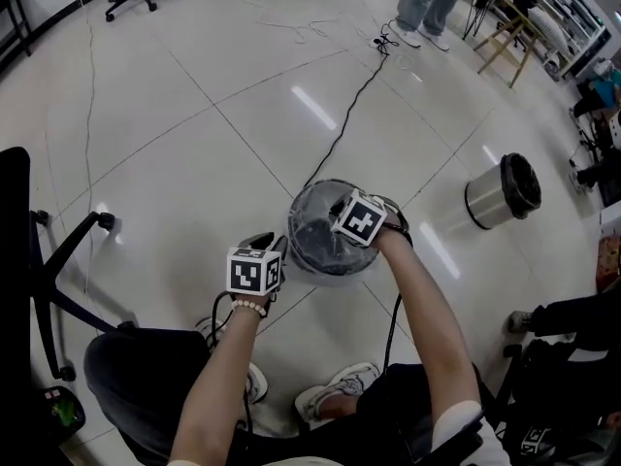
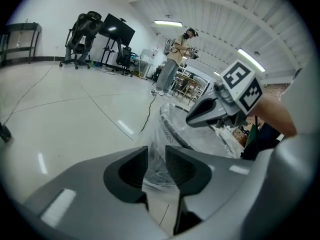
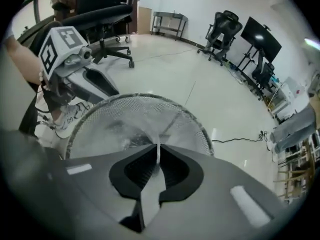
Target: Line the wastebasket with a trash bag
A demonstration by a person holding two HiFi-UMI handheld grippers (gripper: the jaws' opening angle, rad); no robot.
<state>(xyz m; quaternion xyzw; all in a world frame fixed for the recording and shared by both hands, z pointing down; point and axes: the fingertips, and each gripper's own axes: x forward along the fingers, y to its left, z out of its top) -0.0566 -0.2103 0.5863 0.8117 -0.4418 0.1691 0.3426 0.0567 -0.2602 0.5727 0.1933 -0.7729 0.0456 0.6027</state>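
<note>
A round mesh wastebasket (image 1: 303, 252) stands on the tiled floor between my two grippers, with a clear trash bag (image 1: 325, 239) loosely inside it. My left gripper (image 1: 276, 245) sits at the basket's near-left rim; in the left gripper view bunched clear film (image 2: 157, 169) fills the gap between its jaws, which are shut on it (image 2: 157, 153). My right gripper (image 1: 342, 233) points steeply down over the basket's right side. In the right gripper view its jaws (image 3: 158, 148) are pinched on a thin fold of the bag (image 3: 158, 151), above the mesh rim (image 3: 200, 129).
A steel bin (image 1: 503, 192) lies on its side to the right. A black cable (image 1: 340, 134) runs from the basket toward a standing person (image 1: 427, 3). A black office chair (image 1: 53, 260) is at the left, and my own shoes (image 1: 335, 396) are just below the basket.
</note>
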